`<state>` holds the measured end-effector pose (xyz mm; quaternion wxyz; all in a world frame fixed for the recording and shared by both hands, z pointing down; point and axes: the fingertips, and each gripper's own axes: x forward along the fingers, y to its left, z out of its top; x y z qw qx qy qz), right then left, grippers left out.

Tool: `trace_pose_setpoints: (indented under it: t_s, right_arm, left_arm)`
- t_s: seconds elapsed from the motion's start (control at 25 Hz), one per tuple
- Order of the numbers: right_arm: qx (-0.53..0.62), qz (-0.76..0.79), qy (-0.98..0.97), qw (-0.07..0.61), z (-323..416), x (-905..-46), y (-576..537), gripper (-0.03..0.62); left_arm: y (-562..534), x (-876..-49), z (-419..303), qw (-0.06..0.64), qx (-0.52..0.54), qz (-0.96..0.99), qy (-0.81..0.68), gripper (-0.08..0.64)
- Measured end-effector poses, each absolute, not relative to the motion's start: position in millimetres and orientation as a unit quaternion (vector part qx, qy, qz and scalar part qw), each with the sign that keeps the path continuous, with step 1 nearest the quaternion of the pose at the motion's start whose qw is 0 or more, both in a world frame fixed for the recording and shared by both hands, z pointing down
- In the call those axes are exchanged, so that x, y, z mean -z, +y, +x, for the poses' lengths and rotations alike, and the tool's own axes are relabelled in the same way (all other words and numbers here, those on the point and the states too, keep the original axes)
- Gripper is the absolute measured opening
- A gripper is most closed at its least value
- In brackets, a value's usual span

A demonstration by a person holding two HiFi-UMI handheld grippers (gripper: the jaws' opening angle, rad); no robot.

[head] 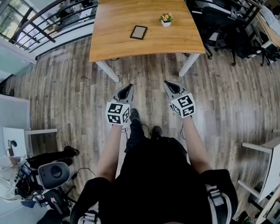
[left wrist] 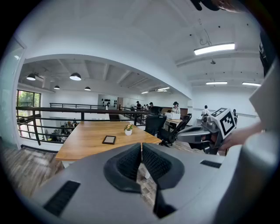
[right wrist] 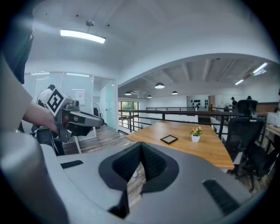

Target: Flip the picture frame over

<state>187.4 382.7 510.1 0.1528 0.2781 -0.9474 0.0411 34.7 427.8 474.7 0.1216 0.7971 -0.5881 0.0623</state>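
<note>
Holding left tongs (head: 130,86) and right tongs (head: 167,83) pressed together, empty, well short of the picture frame (head: 138,32) flat on the counter (head: 115,46), top centre. Step close, spread one pair, pinch an edge.

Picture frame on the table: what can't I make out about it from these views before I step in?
Which face is up: the picture frame is too small and far away in all three views.
Its underside: hidden against the table in every view.
Table's far edge: cut off by the head view's top edge.
</note>
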Motion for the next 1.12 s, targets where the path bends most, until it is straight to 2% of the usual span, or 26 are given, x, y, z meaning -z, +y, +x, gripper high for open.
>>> trace_pose_setpoints:
  t_s: [0.64,1.12]
  right_arm:
    - [-0.055,0.281,-0.946,0.153,207.6,-512.5,374.3,0.008]
    - [-0.062,0.301,-0.937,0.164,198.1,-526.2,344.1,0.008]
  left_arm:
    - [424.8,-479.4,56.7,0.127,-0.073,0.801,-0.58,0.028]
    - [393.3,-495.6,43.9,0.14,-0.072,0.806,-0.57,0.028]
